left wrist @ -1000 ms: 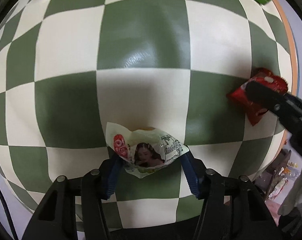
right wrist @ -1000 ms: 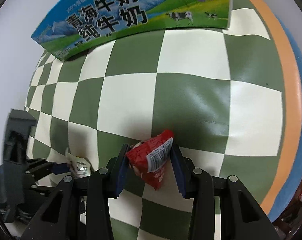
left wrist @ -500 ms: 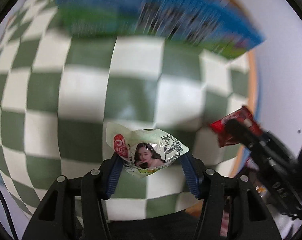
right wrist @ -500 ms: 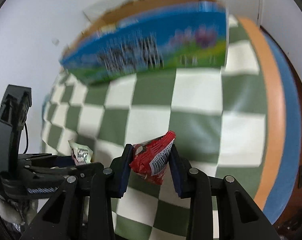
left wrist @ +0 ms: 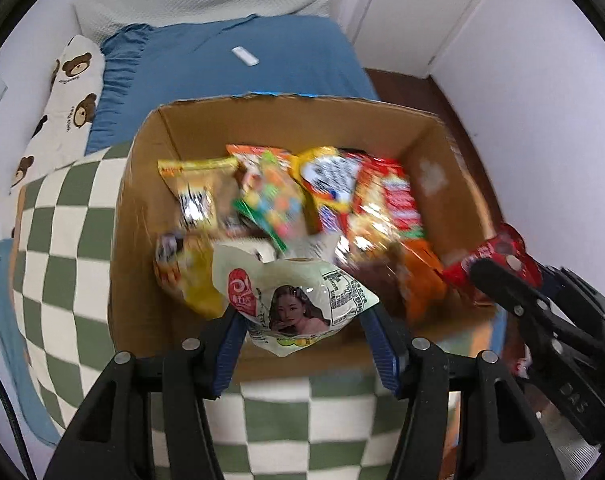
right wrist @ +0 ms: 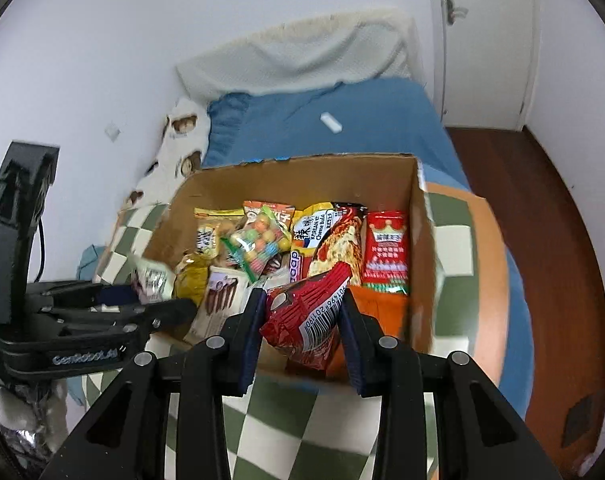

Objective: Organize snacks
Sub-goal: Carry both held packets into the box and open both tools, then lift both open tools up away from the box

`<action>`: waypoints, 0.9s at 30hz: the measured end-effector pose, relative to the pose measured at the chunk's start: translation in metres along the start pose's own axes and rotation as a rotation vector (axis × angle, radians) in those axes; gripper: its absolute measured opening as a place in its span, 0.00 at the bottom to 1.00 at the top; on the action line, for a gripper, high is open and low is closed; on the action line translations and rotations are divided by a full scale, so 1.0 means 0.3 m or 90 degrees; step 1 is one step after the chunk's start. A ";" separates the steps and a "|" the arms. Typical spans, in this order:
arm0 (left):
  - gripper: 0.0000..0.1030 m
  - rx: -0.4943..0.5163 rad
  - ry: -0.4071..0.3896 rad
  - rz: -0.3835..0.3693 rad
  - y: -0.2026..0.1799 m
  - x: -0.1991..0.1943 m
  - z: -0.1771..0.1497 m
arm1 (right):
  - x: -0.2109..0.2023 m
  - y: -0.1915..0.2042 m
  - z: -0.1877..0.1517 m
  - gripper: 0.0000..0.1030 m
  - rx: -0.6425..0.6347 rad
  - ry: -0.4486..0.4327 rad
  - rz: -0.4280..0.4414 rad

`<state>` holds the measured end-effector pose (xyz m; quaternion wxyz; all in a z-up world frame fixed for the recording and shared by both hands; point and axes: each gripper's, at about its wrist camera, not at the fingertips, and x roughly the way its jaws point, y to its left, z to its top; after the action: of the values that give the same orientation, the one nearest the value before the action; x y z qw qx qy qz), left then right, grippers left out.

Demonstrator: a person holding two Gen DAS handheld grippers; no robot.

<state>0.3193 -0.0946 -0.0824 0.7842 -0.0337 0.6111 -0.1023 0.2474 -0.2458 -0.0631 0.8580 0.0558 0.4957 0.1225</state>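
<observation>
Checkered green-and-cream cloth (left wrist: 62,264) under an open cardboard box (left wrist: 142,184) of crinkly snack packets.
Left gripper (left wrist: 302,330) is clamped on a pale glossy pouch (left wrist: 290,304) at the box's 6 o'clock rim; right gripper (right wrist: 300,320) pinches a red barcoded packet (right wrist: 306,316) at its near wall, toward 5 o'clock.

Green-and-white checkered surface (left wrist: 62,240) carries open cardboard box (left wrist: 142,184) of snack packets; behind it, blue bed (left wrist: 238,56) with small white object (left wrist: 245,56).

Green-and-cream checked cloth (left wrist: 62,240), brown box (left wrist: 142,208)
</observation>
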 end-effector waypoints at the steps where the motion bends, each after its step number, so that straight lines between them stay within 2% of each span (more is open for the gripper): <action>1: 0.54 -0.004 0.010 0.005 0.011 0.029 0.026 | 0.039 -0.010 0.030 0.37 0.008 0.015 0.006; 4: 0.57 -0.019 0.045 0.018 0.045 0.143 0.066 | 0.166 -0.034 0.076 0.38 0.038 0.086 0.038; 6: 0.58 -0.032 0.064 0.034 0.067 0.210 0.079 | 0.227 -0.048 0.088 0.44 0.050 0.117 0.028; 7: 0.58 -0.037 0.069 0.043 0.076 0.237 0.082 | 0.248 -0.051 0.094 0.65 0.049 0.128 0.012; 9: 0.59 -0.040 0.067 0.064 0.098 0.269 0.082 | 0.279 -0.052 0.101 0.90 0.044 0.144 -0.017; 11: 0.67 -0.040 0.063 0.068 0.111 0.277 0.079 | 0.293 -0.053 0.106 0.91 0.040 0.150 -0.034; 13: 0.87 -0.037 0.056 0.085 0.120 0.276 0.077 | 0.291 -0.059 0.102 0.94 0.038 0.158 -0.055; 19: 0.97 -0.026 0.027 0.118 0.128 0.254 0.047 | 0.313 -0.065 0.087 0.97 0.029 0.169 -0.119; 27: 0.97 -0.022 0.000 0.117 0.128 0.192 0.000 | 0.261 -0.057 0.064 0.98 0.033 0.149 -0.141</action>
<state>0.3372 -0.0687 -0.1440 0.7893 0.0088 0.6136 -0.0191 0.3039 -0.2410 -0.1227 0.8009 0.0085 0.5985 0.0196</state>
